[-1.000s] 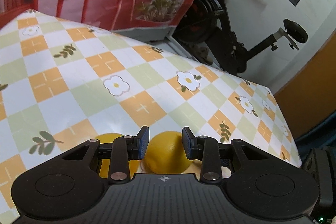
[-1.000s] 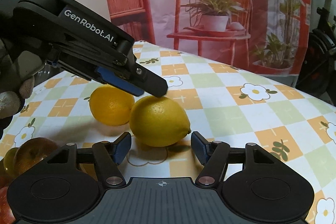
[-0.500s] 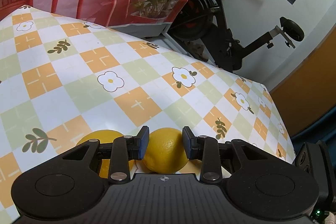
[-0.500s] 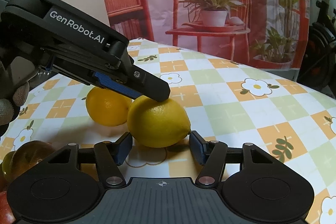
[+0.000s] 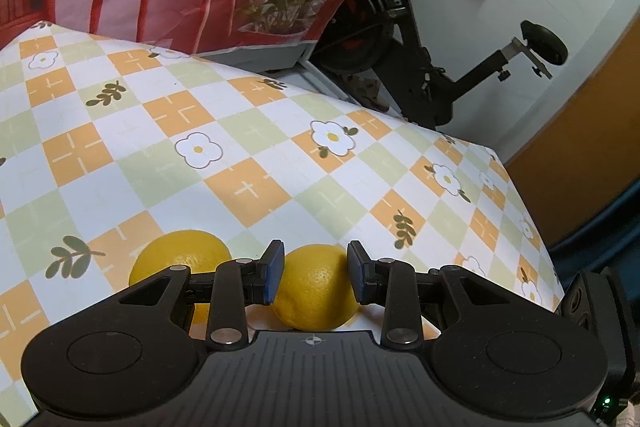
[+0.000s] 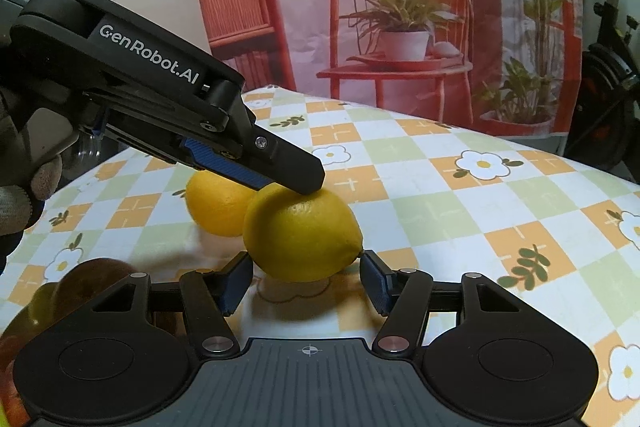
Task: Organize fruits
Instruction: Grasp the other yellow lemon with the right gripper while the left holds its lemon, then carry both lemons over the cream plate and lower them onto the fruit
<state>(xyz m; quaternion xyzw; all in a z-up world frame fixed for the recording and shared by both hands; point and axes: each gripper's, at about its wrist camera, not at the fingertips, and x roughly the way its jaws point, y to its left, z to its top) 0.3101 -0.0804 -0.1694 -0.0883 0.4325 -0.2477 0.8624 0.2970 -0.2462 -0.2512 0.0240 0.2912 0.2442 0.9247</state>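
A yellow lemon (image 6: 300, 239) lies on the checked tablecloth (image 6: 440, 211), and both grippers are on it. My left gripper (image 5: 316, 277) is shut on the lemon (image 5: 316, 291), blue pads pressed to its two sides; in the right wrist view one of its black fingers (image 6: 288, 171) slants down onto the lemon's top. My right gripper (image 6: 306, 277) reaches in low from the front, and its pads touch the lemon's two ends. A second round yellow fruit (image 6: 212, 211) sits just behind and to the left, touching the lemon; it also shows beside the left finger (image 5: 180, 255).
Brownish and green fruits (image 6: 80, 283) lie blurred at the lower left of the right wrist view. A gloved hand (image 6: 24, 195) holds the left gripper. The tablecloth (image 5: 240, 167) stretches on to a printed backdrop (image 6: 400, 7). An exercise bike (image 5: 420, 39) stands past the table's far edge.
My right gripper's jaws have drawn in until the pads meet the lemon's ends. The left gripper keeps its hold; both views have shifted only slightly.
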